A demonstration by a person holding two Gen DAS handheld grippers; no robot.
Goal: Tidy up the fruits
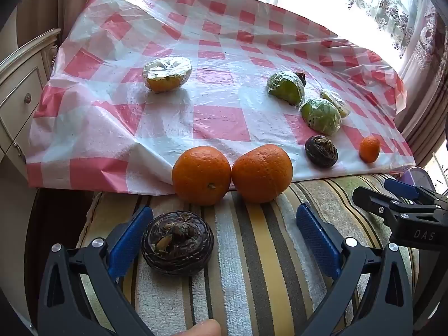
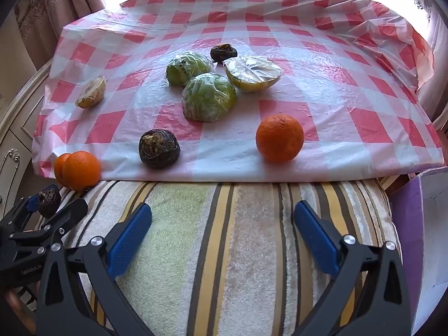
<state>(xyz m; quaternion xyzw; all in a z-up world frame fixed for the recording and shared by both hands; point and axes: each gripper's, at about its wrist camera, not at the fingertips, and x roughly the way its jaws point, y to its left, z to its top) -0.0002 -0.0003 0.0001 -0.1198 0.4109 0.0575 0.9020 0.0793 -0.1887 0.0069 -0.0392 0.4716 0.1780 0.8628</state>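
My left gripper [image 1: 224, 240] stands open over a striped towel [image 1: 260, 274]. A dark brown wrinkled fruit [image 1: 177, 242] lies between its jaws, close to the left pad [image 1: 130, 240], and nothing presses on it. Two oranges [image 1: 201, 175] [image 1: 261, 172] sit side by side just beyond, at the edge of the red-checked cloth [image 1: 221, 117]. My right gripper [image 2: 224, 238] is open over bare towel. Ahead of it on the cloth lie an orange [image 2: 280, 137], a dark fruit [image 2: 159, 147], two wrapped green halves [image 2: 208, 100] [image 2: 186, 67] and a wrapped yellow half [image 2: 253, 72].
A second wrapped yellow half [image 1: 167, 74] lies alone at the cloth's left. Another dark fruit [image 2: 223, 52] sits behind the green halves. A cream drawer cabinet [image 1: 22, 106] stands to the left, a purple box [image 2: 406, 224] to the right, and curtains hang behind.
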